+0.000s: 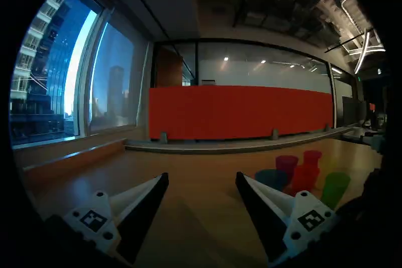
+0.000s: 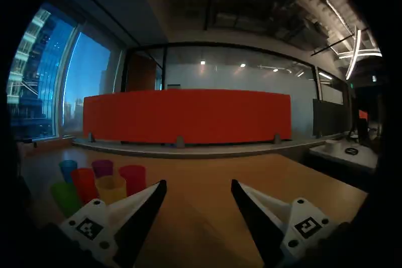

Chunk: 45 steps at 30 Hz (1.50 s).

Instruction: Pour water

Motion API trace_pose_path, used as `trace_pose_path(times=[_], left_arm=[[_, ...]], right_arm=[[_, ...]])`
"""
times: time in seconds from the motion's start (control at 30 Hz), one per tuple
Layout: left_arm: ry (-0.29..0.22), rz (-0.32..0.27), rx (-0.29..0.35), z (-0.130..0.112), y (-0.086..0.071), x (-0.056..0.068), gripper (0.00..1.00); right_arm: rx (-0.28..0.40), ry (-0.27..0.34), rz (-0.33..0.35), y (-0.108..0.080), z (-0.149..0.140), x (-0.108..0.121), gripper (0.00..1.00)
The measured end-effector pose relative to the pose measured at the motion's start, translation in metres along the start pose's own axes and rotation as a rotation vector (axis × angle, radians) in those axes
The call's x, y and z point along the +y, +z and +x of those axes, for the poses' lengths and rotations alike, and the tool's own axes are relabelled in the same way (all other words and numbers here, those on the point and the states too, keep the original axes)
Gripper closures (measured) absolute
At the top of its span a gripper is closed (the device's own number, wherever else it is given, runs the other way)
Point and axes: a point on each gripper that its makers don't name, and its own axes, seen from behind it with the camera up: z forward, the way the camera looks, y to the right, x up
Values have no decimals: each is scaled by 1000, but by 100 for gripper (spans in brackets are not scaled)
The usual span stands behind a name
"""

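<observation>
In the right gripper view the right gripper (image 2: 197, 182) was seen spread and empty over the wooden table (image 2: 201, 167), as was the left gripper (image 1: 201, 175), with the coloured cups (image 2: 108, 186) grouped between them, well short of the far edge, apparently for easy reach.

Six translucent plastic cups stand upright in a tight cluster on the wooden tabletop (image 2: 201, 187). The blue cup (image 2: 68, 169), purple cup (image 2: 102, 167) and pink cup (image 2: 133, 176) stand behind. The green cup (image 2: 65, 197), red cup (image 2: 84, 183) and yellow cup (image 2: 111, 188) stand in front. Their contents cannot be told.
</observation>
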Motion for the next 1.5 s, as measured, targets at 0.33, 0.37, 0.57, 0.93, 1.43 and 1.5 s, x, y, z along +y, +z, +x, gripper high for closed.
trace_pose_path(times=[0.33, 0.37, 0.57, 0.93, 1.43, 1.5], left_arm=[[3, -54, -9, 43, 4, 11, 0], [4, -58, -13, 48, 5, 11, 0], [1, -91, -3, 86, 7, 13, 0], [-3, -137, -17, 142, 19, 5, 1], [-28, -215, -70, 171, 23, 10, 1], [-27, -235, -84, 170, 23, 14, 1]], right_arm=[[-13, 22, 7, -1, 31, 5, 1], [-16, 23, 8, -1, 37, 6, 1], [-19, 25, 14, -2, 71, 9, 1], [-8, -19, 35, 0, 134, 4, 1], [-14, -40, 88, 2, 185, -12, 1], [-14, -39, 105, 2, 187, -17, 0]])
